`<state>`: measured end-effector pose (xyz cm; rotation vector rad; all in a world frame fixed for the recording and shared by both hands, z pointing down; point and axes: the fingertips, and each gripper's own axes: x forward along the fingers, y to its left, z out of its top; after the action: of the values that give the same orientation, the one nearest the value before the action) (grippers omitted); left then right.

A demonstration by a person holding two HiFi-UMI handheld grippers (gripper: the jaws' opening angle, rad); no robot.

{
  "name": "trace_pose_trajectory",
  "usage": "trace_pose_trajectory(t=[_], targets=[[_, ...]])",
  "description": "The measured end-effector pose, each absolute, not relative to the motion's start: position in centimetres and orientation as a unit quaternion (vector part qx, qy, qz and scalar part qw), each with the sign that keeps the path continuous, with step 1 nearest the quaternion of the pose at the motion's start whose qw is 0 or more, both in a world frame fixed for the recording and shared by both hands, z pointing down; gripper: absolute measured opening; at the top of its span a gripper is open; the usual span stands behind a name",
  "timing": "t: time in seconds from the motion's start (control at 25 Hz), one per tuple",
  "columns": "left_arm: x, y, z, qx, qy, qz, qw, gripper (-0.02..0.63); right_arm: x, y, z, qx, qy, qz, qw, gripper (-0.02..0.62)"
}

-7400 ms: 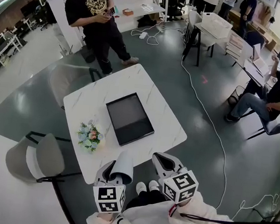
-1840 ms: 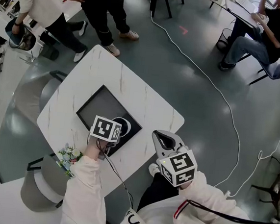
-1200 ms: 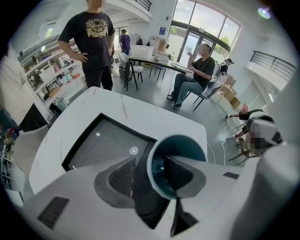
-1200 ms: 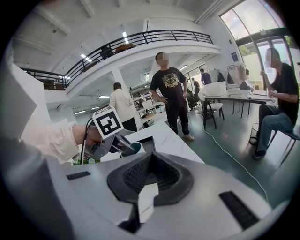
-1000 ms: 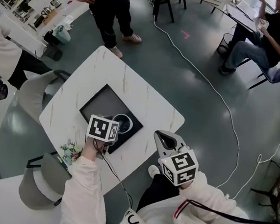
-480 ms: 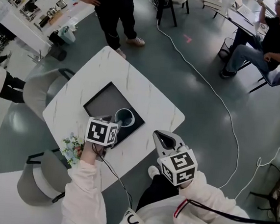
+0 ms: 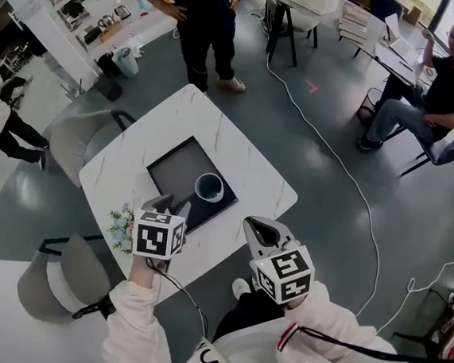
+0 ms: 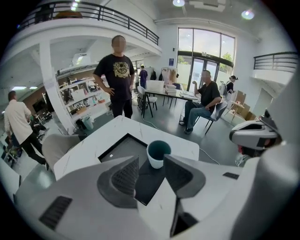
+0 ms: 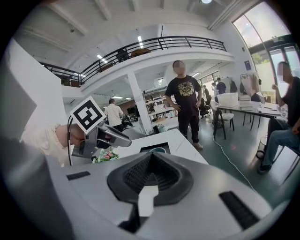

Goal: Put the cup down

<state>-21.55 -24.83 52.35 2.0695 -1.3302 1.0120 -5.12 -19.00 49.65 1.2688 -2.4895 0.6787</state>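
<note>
While the cup point(image 7: 209, 187) stands upright on the dark tray point(image 7: 179, 166) on the white table point(image 7: 247, 175), we hold the left gripper point(image 7: 169, 205) just short of it, jaws apart and empty. We hold the right gripper point(image 7: 259, 229) near the table's edge, jaws pressed together on nothing.

Right hand-held gripper point(image 9: 151, 164): fills the lower half, jaws pressed together with nothing between them.
Left hand-held gripper point(image 9: 127, 140): upper left, held in a hand point(image 9: 56, 136), marker cube on top, tips pointing right.
Worktop point(image 9: 180, 140): white, beyond the closed jaws.
Tray point(image 9: 165, 146): dark, lying on the worktop.
Cup point(image 9: 157, 150): only its rim shows, on the tray, apart from the left tips.
Flowers point(image 9: 105, 156): under the left hand-held gripper.
Person point(image 9: 187, 101): stands past the worktop, black T-shirt, hands on hips.
</note>
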Motion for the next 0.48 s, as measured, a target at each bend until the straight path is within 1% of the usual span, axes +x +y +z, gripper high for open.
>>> trace_pose_trajectory(t=[0.16, 0.32, 0.48], targets=[[-22.4, -22.3, 48.5, 0.754, -0.531, 0.317, 0.223, 0.167, -5.4, -18.0, 46.9, 0.427, -0.868, 0.213, 0.136, 0.005], [-23.4, -18.9, 45.0, 0.755, -0.562, 0.273, 0.201, 0.167, -6.6, -16.6, 43.9, 0.413, -0.882, 0.194, 0.12, 0.005], [-23.0, -15.9, 42.1, 0.756, -0.588, 0.226, 0.178, 0.166, -6.5, -15.4, 41.7, 0.404, -0.892, 0.175, 0.105, 0.005]])
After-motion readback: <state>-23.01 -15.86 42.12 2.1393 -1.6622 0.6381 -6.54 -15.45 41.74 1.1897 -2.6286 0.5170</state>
